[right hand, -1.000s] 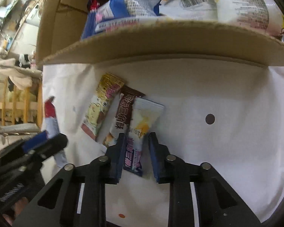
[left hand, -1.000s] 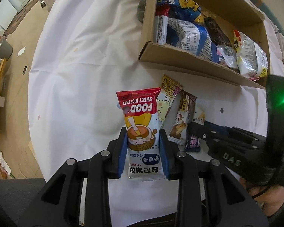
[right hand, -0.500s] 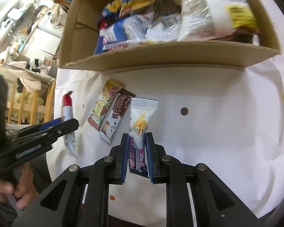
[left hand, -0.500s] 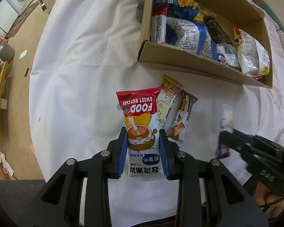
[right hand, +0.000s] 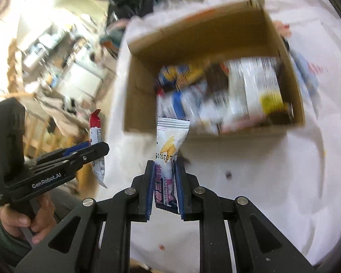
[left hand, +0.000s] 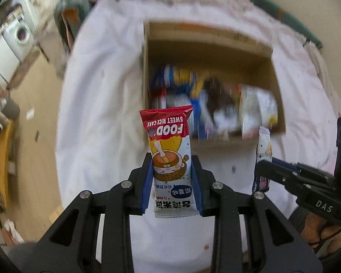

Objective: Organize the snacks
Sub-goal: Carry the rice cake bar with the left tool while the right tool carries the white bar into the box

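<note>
Left hand-held gripper (left hand: pixel 172 182) clenched on red rice-cake pack (left hand: pixel 169 157), raised above white-covered table (left hand: pixel 97 113); right hand-held gripper (right hand: pixel 163 188) clamped on white-and-purple pack (right hand: pixel 168 159), likewise in the air. Open cardboard box (right hand: pixel 143 91) of blurred snacks (right hand: pixel 238 95) just beyond both packs

A white tablecloth (left hand: pixel 97 113) covers the table. Off its left edge lies a wooden floor (left hand: pixel 34 141), with a washing machine (left hand: pixel 20 34) far beyond the cloth's upper-left corner. A folded green fabric (left hand: pixel 291 20) sits past the cloth's far right edge
</note>
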Demonstrator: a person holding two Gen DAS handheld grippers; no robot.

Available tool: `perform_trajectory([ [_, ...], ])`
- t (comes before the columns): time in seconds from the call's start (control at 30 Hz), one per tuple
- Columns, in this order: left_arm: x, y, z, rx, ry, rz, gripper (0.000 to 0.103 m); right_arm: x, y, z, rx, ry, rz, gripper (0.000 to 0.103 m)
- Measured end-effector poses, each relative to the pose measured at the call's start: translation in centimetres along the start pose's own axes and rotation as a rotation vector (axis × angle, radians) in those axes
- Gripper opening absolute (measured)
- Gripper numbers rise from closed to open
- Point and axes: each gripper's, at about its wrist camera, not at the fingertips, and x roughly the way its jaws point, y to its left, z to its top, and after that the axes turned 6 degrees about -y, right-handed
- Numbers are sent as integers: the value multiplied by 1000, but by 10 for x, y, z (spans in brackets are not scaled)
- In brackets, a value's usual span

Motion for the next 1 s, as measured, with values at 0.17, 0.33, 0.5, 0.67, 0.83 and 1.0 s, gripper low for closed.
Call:
perform_trajectory([
  [0.17,-9,0,41,-15,-95,-3,27,-9,12,38,-12,-89,4,18],
  [0.33,-1,-6,65,-11,-126,-30,27,-17,10,75,-22,-161,-27,18],
  [0.5,21,-11,67,26,-179,-17,27,-15,-9,87,-16,-202,-48,18],
  [0.67,49,-11,62,31,-168,-117,27,15,-33,81,44,-132,-82,18],
  [0.83,67,-13,62,47,-147,-81,27,27,-35,79,35,-107,-108,18],
  [1.0,78,-12,61,28,-105,-87,27,37,-29,79,-2,-80,-124,19],
])
